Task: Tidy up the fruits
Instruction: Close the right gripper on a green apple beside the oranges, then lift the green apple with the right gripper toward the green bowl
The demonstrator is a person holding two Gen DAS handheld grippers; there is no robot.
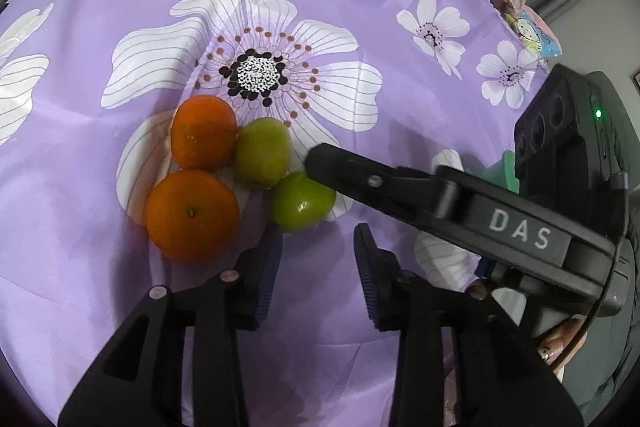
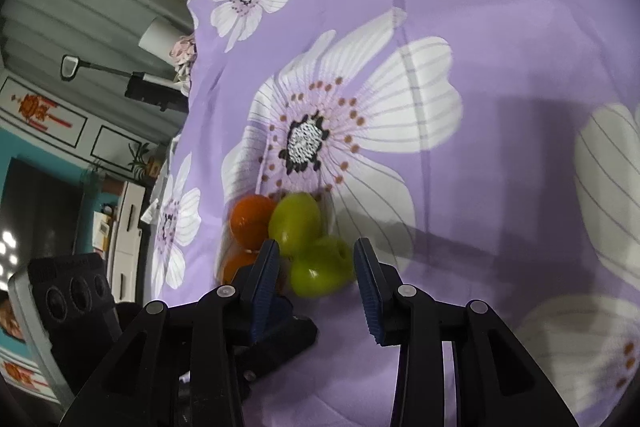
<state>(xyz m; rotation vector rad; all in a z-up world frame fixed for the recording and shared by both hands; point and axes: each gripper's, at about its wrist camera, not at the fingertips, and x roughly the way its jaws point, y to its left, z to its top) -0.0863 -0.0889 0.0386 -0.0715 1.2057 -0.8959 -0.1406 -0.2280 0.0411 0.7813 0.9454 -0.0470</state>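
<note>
Left wrist: both oranges (image 1: 192, 215) whole; right wrist: half-hidden.

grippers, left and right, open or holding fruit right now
Left gripper: open, holding nothing.
Right gripper: open, holding nothing; bright green fruit lies just ahead.

near orange (image 2: 240, 265) half hidden behind left jaw, fruits blurred (right wrist view)

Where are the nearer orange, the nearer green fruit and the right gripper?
nearer orange (image 1: 192, 215), left wrist view, top by the stem
nearer green fruit (image 1: 303, 203), left wrist view, glossy middle
right gripper (image 2: 316, 279), right wrist view, midway between fingertips
</note>
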